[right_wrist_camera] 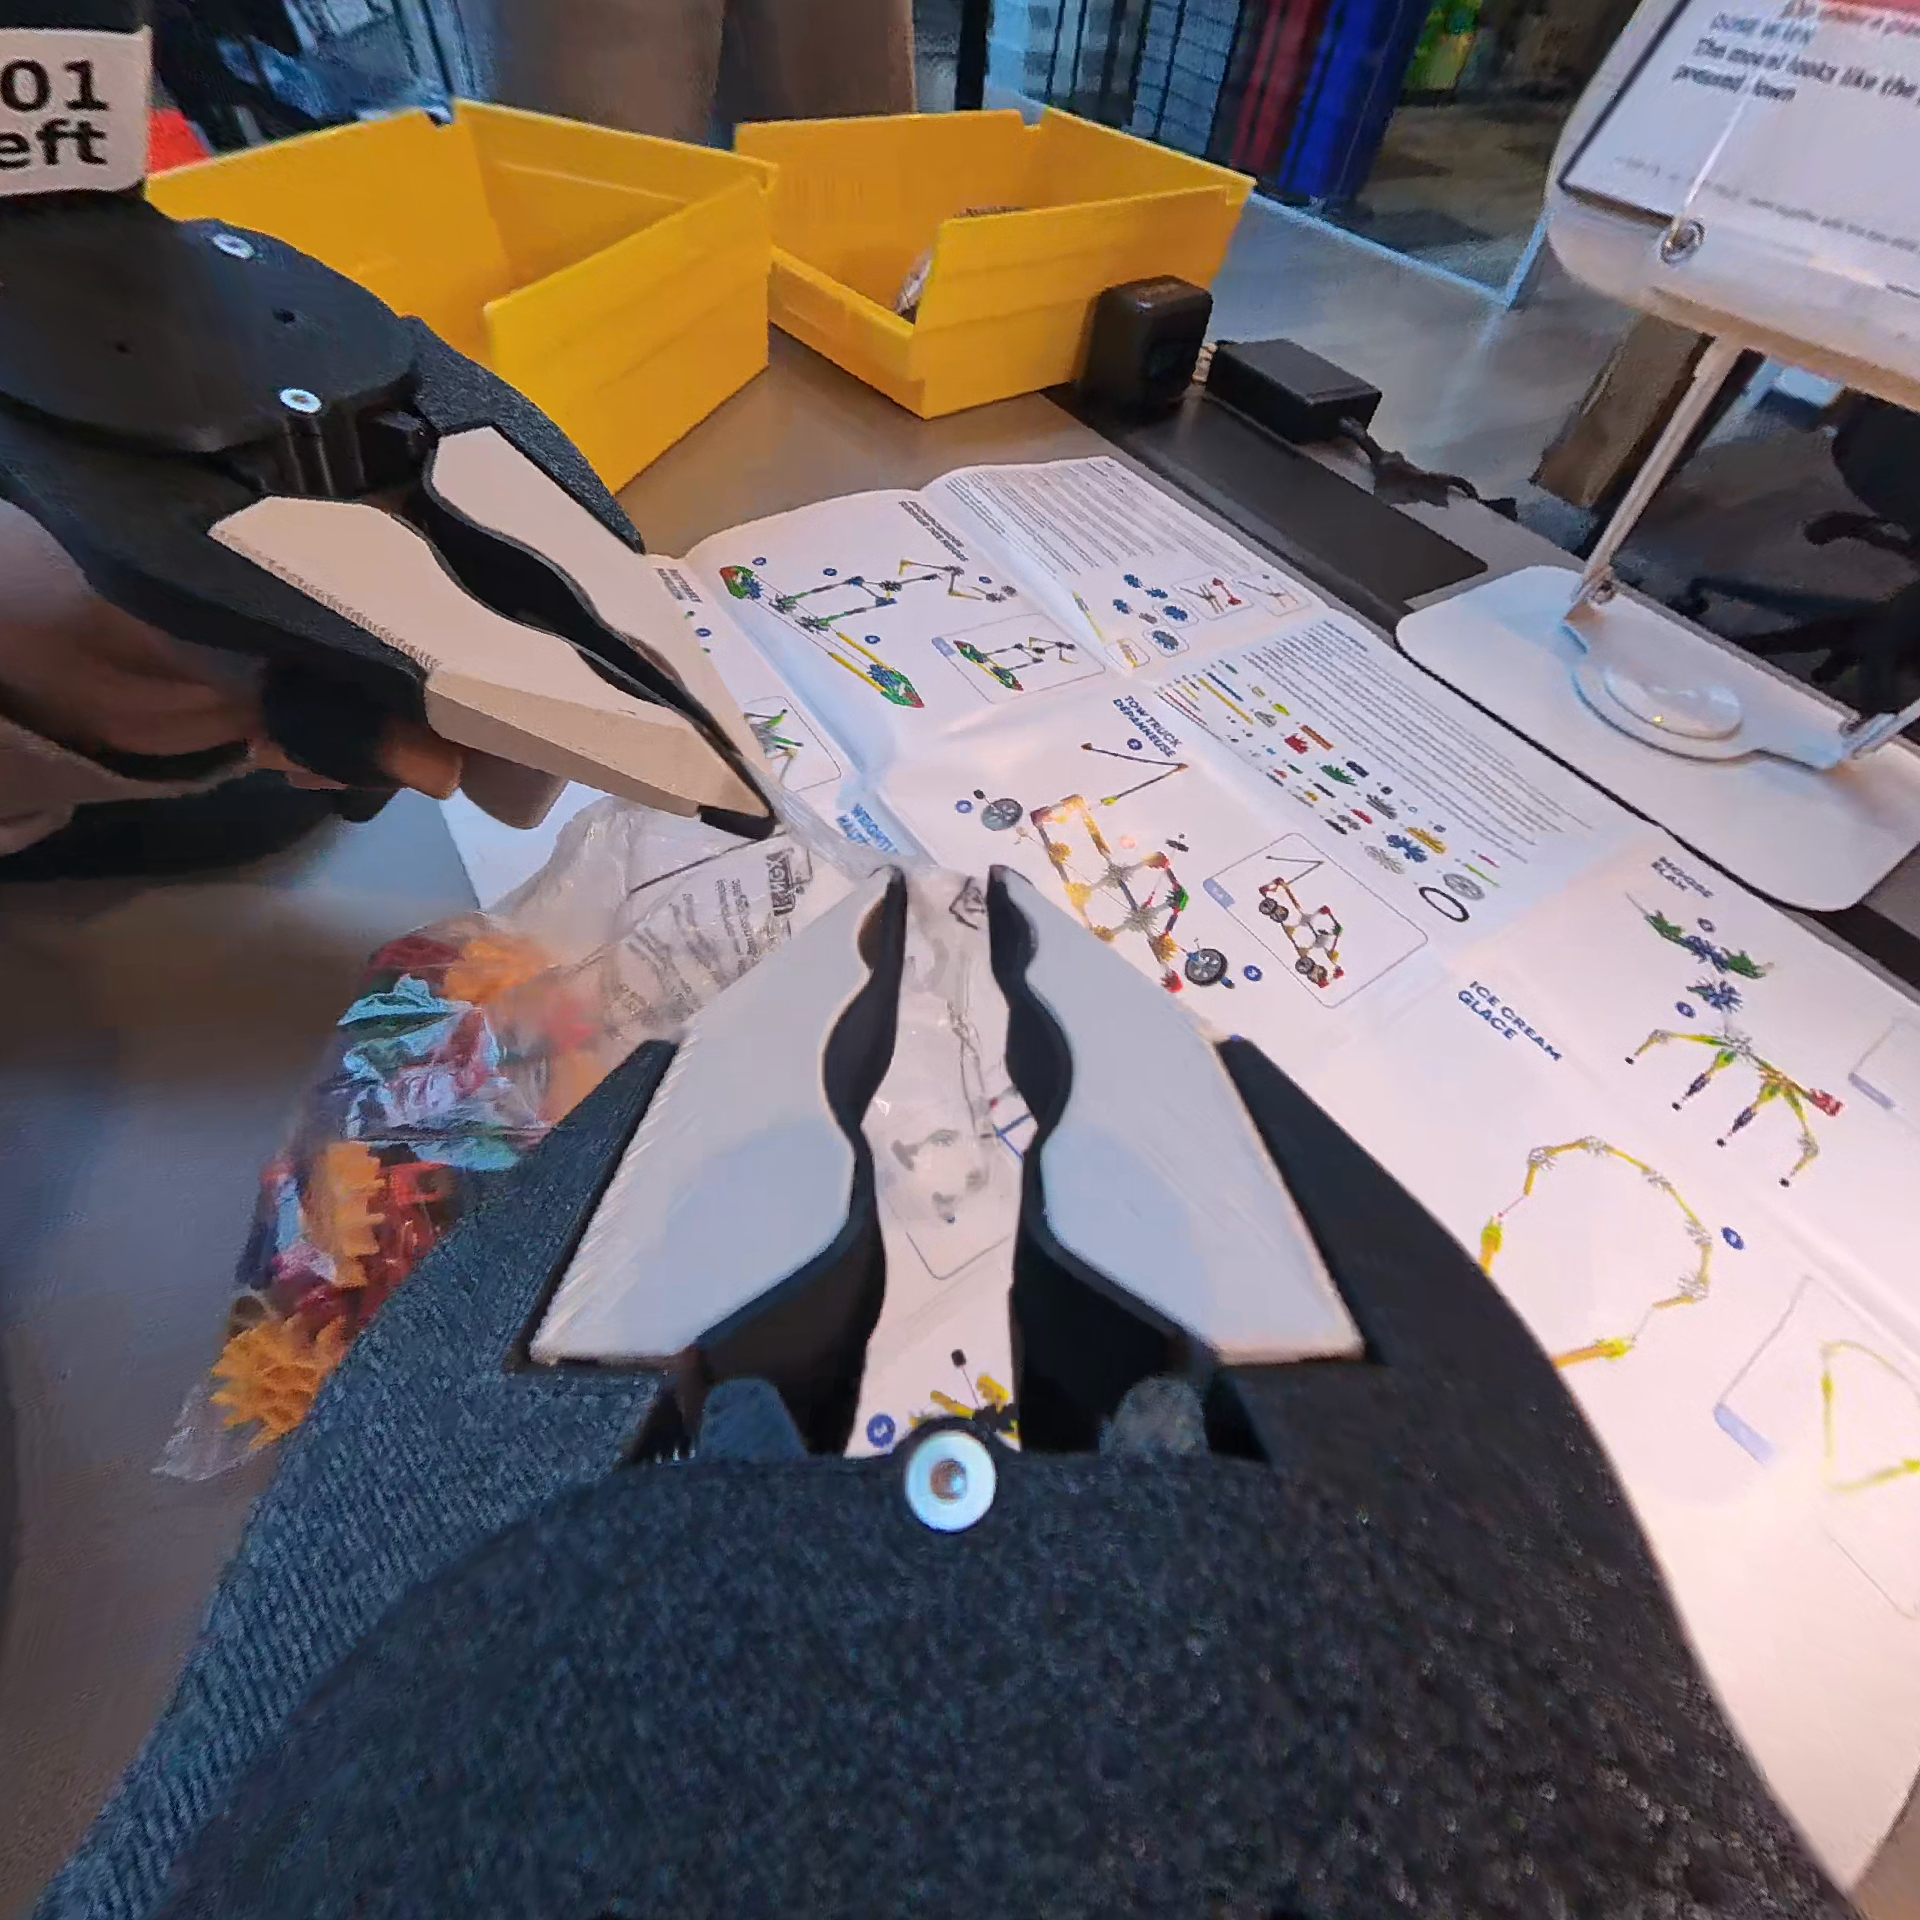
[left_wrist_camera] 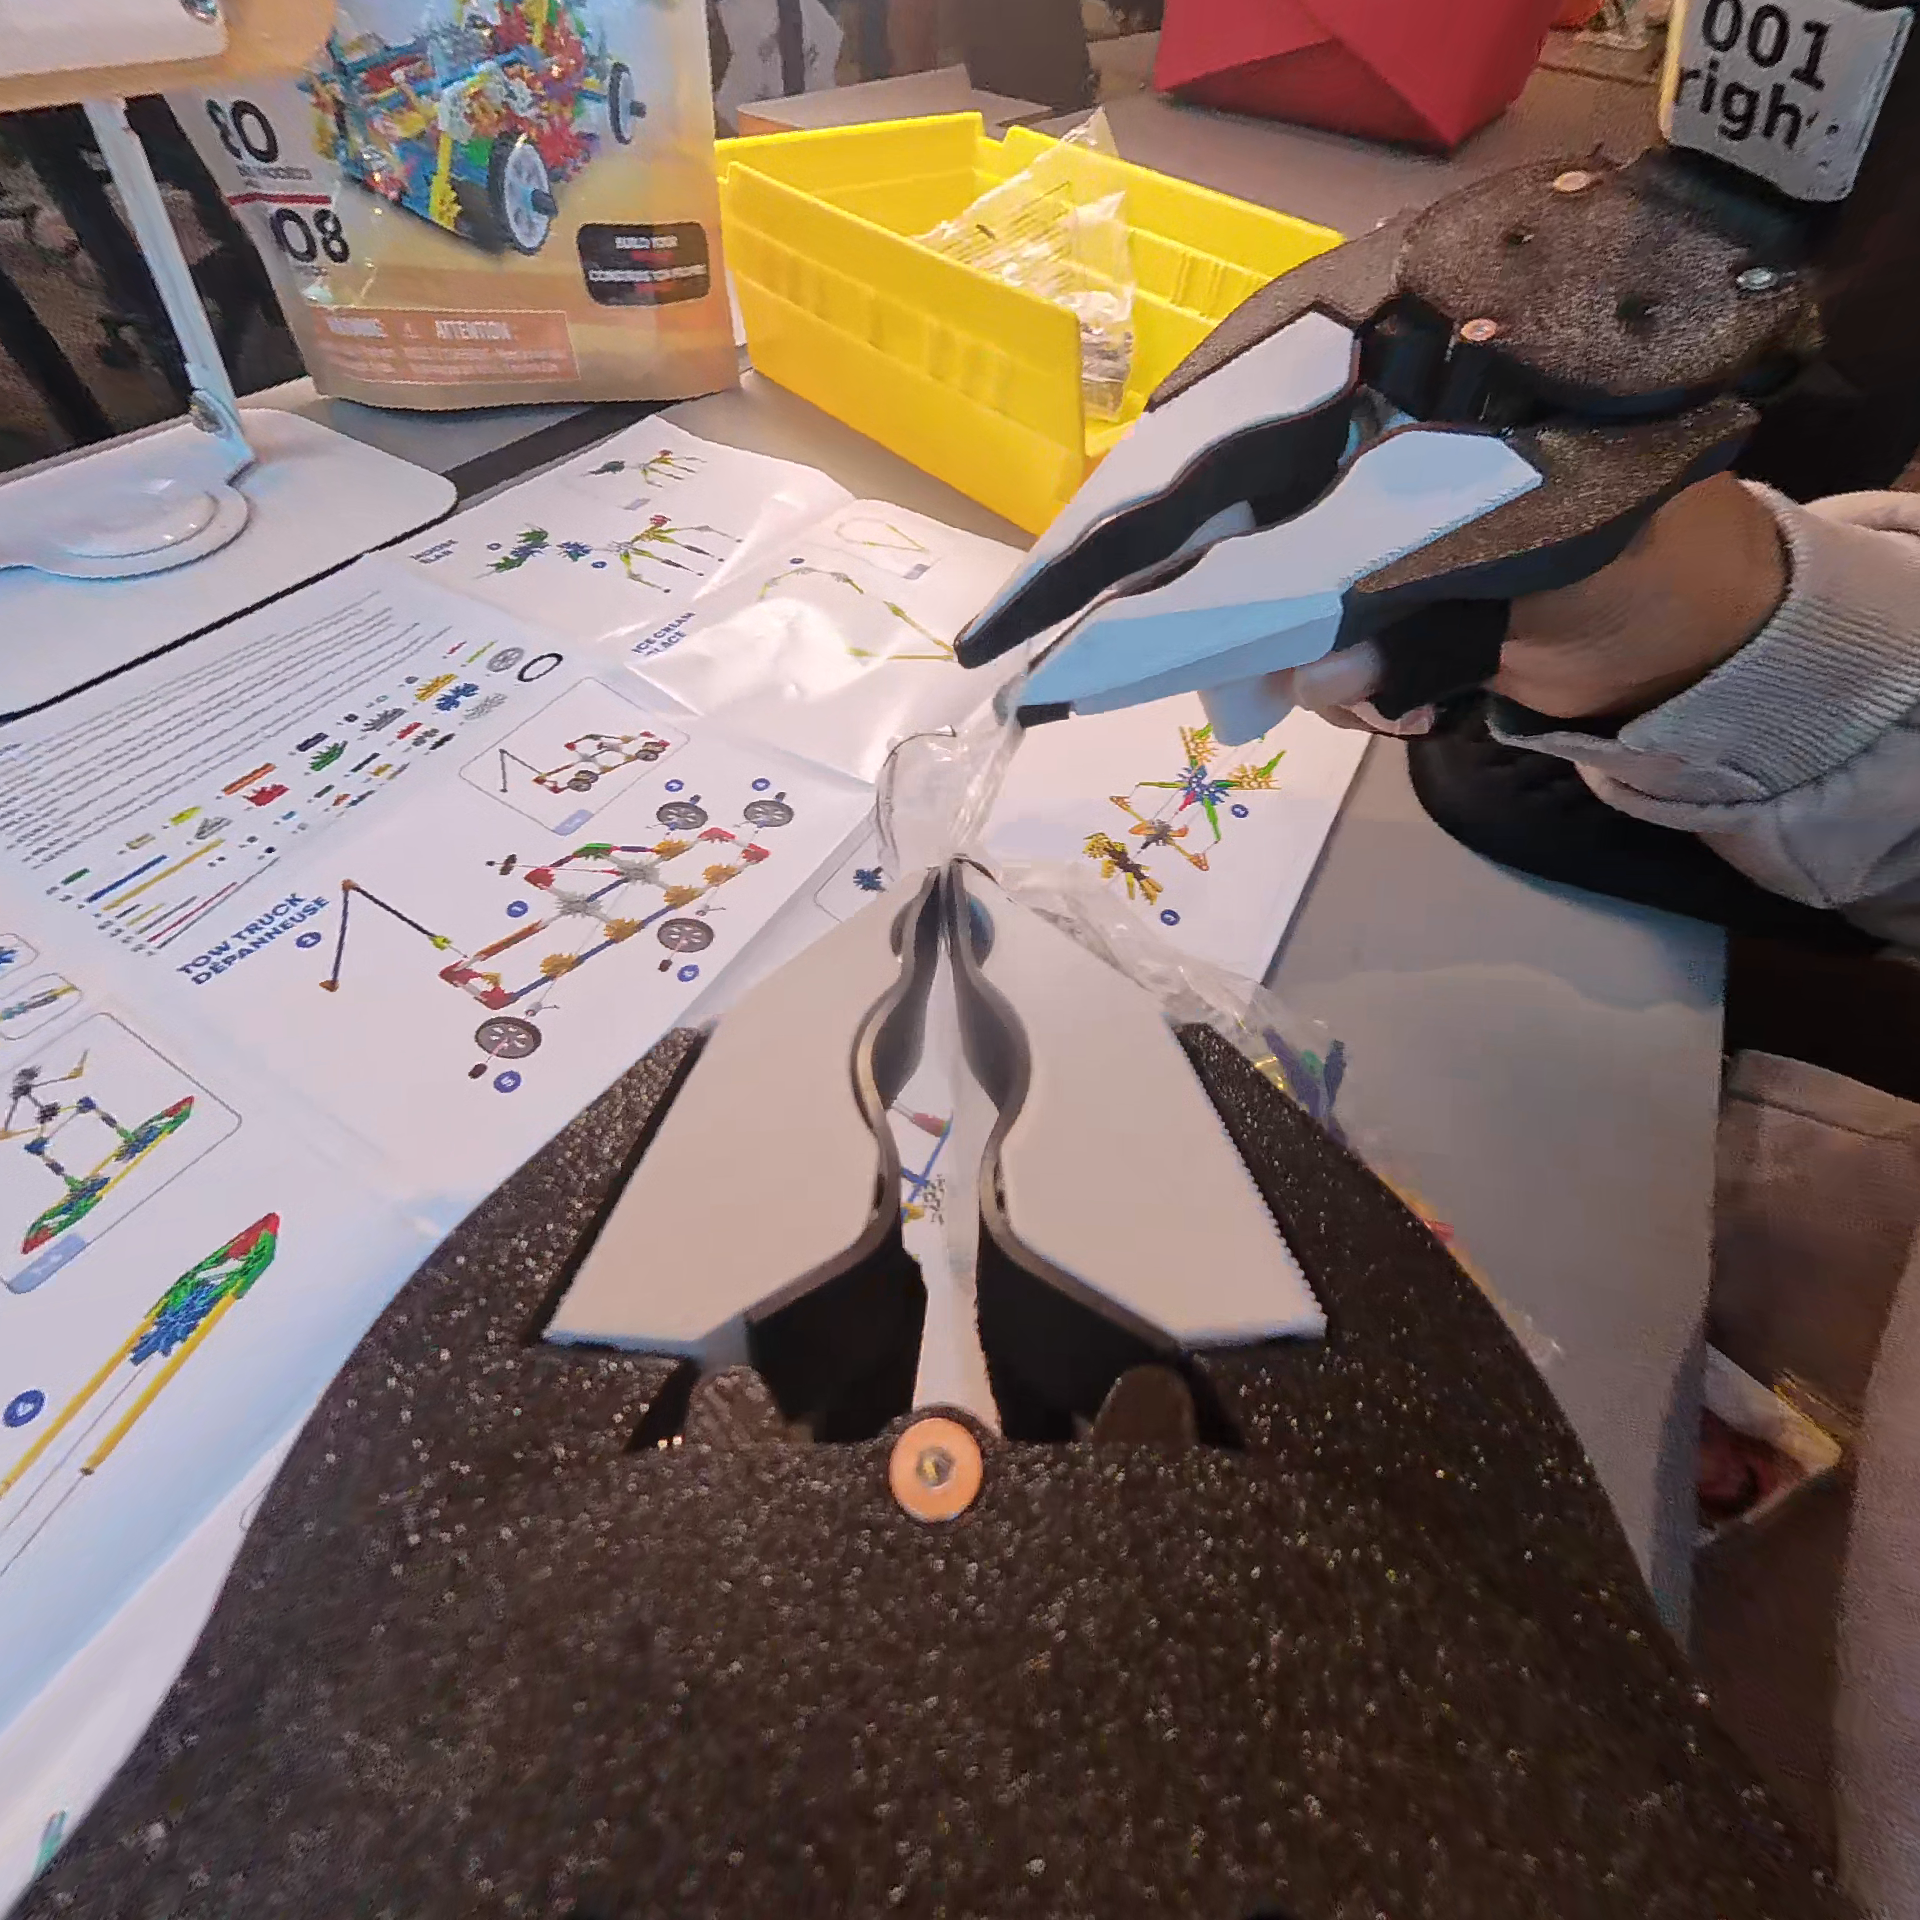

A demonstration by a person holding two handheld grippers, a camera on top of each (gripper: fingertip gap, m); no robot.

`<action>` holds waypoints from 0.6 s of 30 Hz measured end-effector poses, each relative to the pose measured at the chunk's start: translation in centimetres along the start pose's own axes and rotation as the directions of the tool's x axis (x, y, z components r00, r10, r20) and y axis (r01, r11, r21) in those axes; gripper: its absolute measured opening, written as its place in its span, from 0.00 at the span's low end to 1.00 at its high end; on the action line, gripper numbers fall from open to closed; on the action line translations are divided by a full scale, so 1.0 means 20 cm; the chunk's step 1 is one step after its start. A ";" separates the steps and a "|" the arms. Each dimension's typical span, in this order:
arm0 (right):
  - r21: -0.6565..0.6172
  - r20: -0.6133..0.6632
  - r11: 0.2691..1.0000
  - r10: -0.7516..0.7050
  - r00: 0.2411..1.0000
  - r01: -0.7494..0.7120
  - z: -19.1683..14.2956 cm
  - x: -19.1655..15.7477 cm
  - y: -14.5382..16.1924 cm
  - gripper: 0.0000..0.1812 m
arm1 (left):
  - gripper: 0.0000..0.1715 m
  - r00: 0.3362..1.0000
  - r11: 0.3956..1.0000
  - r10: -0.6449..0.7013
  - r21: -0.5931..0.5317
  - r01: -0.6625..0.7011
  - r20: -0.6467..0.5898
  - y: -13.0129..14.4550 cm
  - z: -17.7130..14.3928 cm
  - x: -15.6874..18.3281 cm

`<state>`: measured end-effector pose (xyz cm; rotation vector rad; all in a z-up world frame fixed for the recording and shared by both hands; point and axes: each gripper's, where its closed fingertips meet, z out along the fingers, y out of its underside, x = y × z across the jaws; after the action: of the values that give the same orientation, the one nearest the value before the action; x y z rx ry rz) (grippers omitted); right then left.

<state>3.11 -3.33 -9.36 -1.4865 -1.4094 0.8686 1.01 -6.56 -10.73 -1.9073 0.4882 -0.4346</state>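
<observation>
A clear plastic bag [right_wrist_camera: 416,1091] of colourful toy construction pieces lies at the near edge of a printed instruction sheet [right_wrist_camera: 1351,831]. My left gripper [left_wrist_camera: 943,883] is shut on the bag's twisted film neck [left_wrist_camera: 935,800]. My right gripper [right_wrist_camera: 945,881] has bunched film between its tips, which stand a narrow gap apart. In the left wrist view, the right gripper [left_wrist_camera: 995,684] comes in from the upper right, with film stretched between both grippers. In the right wrist view, the left gripper [right_wrist_camera: 750,816] pinches the bag from the left. The bag's body [left_wrist_camera: 1309,1070] hangs to the right.
Yellow bins [right_wrist_camera: 623,291] [right_wrist_camera: 997,260] stand at the back; one [left_wrist_camera: 904,343] holds a clear packet. A printed kit package [left_wrist_camera: 499,208] and a white stand base [left_wrist_camera: 156,520] [right_wrist_camera: 1662,707] border the sheet [left_wrist_camera: 416,831]. A black camera block [right_wrist_camera: 1148,332] and adapter sit behind it. The grippers' ends are close to 5 centimeters from one another.
</observation>
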 end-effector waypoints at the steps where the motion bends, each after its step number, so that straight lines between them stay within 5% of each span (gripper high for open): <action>1: -0.013 -0.016 1.000 0.022 1.000 -0.022 0.00 0.03 0.02 0.13 | 0.00 1.000 1.000 -0.015 0.000 0.015 0.014 0.01 0.02 -0.03; 6: -0.010 -0.213 1.000 0.003 0.977 -0.005 -0.13 0.18 0.01 0.27 | 0.00 0.977 0.995 -0.096 0.027 0.093 0.190 0.02 0.02 -0.27; 13: -0.077 -0.238 0.994 0.063 0.969 -0.084 -0.36 0.11 0.17 0.42 | 0.39 0.947 0.992 -0.111 0.086 0.090 0.300 -0.10 -0.26 -0.35; 18: -0.077 -0.248 0.983 0.144 0.958 -0.168 -0.44 -0.10 0.30 0.57 | 0.55 0.912 0.986 -0.166 0.074 0.149 0.376 0.05 -0.48 -0.26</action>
<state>13.15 -6.30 -11.87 -1.7343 -1.1807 0.6936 -8.47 -11.76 -8.54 -1.9351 0.0668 -0.1655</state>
